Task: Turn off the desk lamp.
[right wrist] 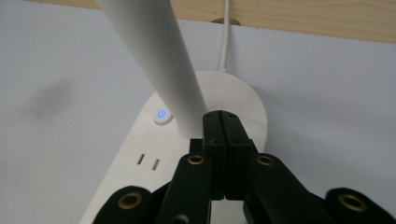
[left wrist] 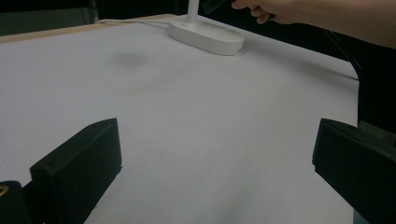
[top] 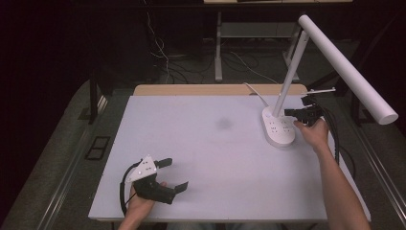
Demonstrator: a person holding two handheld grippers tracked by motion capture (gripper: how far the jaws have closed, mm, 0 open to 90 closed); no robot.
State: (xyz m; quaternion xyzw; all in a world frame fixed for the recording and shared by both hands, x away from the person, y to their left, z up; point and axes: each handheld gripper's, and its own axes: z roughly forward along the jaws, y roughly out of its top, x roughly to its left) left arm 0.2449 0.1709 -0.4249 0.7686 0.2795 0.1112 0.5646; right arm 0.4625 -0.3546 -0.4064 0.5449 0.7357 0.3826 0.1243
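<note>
While resting low at the surface's (top: 215, 158) near edge, well apart from the lamp base (top: 277, 128), left claw (top: 173, 175) spread wide, gripping nothing. Right claw (top: 290, 112) pressed fully together, empty, hovering over lamp base just beside the slanted stem (right wrist: 159, 60). Power button (right wrist: 161, 115) glowing blue beside stem foot.

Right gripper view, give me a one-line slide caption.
Shut right gripper poised over the white lamp base, beside the stem and the glowing blue power button.
</note>
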